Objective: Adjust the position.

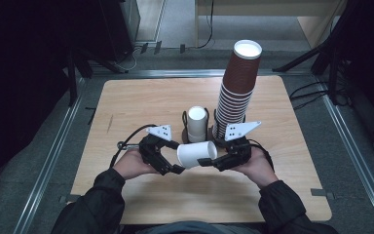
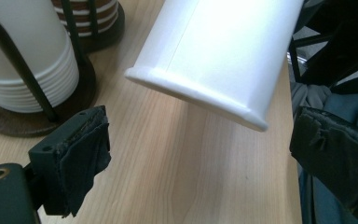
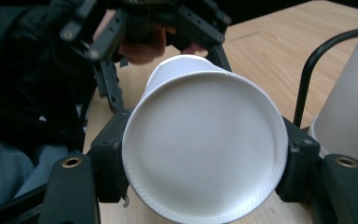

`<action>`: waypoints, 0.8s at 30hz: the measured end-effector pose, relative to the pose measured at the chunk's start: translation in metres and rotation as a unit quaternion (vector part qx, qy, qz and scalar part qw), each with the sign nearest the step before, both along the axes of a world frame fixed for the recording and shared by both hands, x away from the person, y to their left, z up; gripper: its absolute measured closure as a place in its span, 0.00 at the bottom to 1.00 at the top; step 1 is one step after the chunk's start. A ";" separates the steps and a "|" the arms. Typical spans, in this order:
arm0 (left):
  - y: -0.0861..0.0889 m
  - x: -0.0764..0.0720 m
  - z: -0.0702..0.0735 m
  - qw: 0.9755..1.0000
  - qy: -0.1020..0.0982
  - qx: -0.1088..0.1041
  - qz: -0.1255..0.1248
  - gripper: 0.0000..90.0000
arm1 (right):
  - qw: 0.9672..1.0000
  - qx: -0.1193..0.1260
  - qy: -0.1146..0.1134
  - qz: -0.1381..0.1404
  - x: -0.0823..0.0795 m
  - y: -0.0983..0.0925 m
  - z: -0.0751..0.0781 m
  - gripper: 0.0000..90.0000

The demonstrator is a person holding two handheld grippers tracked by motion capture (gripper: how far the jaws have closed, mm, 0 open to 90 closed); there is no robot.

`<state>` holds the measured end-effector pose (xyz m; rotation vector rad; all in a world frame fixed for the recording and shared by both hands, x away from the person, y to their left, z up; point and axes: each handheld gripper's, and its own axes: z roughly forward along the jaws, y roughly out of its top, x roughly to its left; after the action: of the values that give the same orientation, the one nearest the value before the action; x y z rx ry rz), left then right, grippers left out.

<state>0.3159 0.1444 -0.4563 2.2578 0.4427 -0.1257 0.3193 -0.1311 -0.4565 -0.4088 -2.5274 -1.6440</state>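
A white paper cup [image 1: 196, 154] lies on its side in the air above the wooden table [image 1: 141, 102], between my two grippers. My right gripper [image 1: 210, 160] is shut on its base end; in the right gripper view the cup's flat bottom [image 3: 205, 149] faces the camera with a black pad tight against each side. My left gripper [image 1: 175, 157] stands open at the cup's rim end. In the left gripper view the rim [image 2: 200, 95] hangs just beyond the gripper [image 2: 205, 140], and neither pad touches it.
Just behind the hands, a short stack of white cups [image 1: 196, 124] stands in a black wire holder. To its right, a tall, leaning stack of brown cups [image 1: 236, 92] rises from a second holder. Table edges run close on all sides.
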 end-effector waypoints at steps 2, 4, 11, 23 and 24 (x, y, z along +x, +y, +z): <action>-0.002 0.000 -0.001 1.000 -0.001 -0.002 -0.001 0.06 | 1.000 0.006 0.000 -0.001 0.000 0.000 0.001 0.38; -0.005 0.000 -0.003 1.000 -0.002 -0.002 -0.003 0.06 | 1.000 0.011 0.001 0.001 -0.001 0.000 0.001 0.38; -0.009 -0.001 -0.003 1.000 -0.002 -0.018 -0.008 0.08 | 1.000 0.023 0.006 0.009 -0.003 0.006 0.001 0.38; -0.010 -0.002 -0.003 0.999 0.007 -0.033 -0.026 0.26 | 0.999 0.039 0.019 0.020 -0.005 0.015 -0.001 0.38; -0.010 -0.002 -0.002 0.999 0.007 -0.034 -0.026 0.27 | 0.999 0.040 0.020 0.020 -0.005 0.015 -0.001 0.38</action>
<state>0.3137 0.1347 -0.4586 2.2037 0.3805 -0.1803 0.3144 -0.1160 -0.4570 -0.3779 -2.4165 -1.6981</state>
